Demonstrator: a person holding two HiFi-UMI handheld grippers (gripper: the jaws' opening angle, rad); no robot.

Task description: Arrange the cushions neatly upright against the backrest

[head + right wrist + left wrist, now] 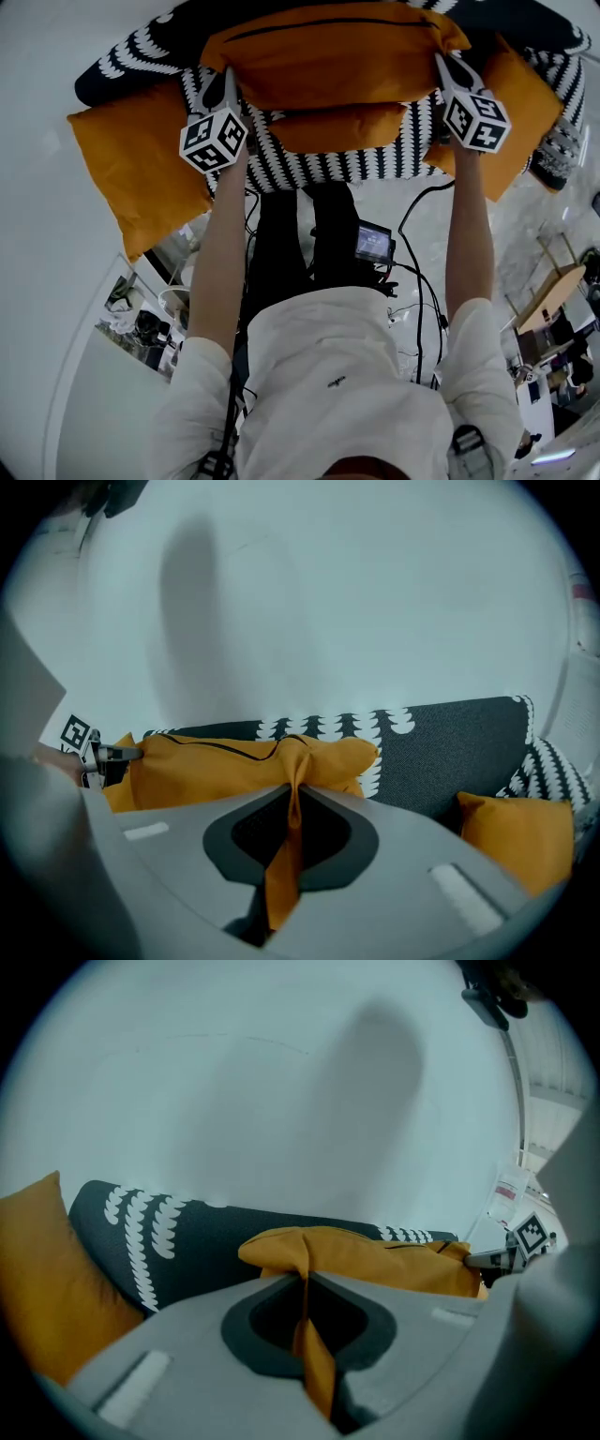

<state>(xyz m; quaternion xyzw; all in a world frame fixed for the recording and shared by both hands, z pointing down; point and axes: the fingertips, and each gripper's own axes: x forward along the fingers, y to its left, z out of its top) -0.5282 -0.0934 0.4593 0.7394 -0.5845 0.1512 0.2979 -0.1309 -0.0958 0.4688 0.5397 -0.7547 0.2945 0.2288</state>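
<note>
An orange cushion (328, 56) with a dark zip line hangs lengthwise over the black-and-white patterned sofa (309, 167). My left gripper (228, 82) is shut on its left corner, and fabric is pinched between the jaws (305, 1288). My right gripper (444, 66) is shut on its right corner, with cloth likewise clamped (292, 803). A smaller orange cushion (337, 127) lies on the seat below it. Another orange cushion (131, 173) lies flat at the sofa's left end, and a third (525, 117) at the right end. The dark backrest (450, 752) stands behind.
A white wall (234, 1082) rises behind the sofa. On the pale floor by my legs lie black cables (417, 281) and a small device with a lit screen (373, 242). Wooden furniture (548, 292) stands at the right, clutter (141, 323) at the left.
</note>
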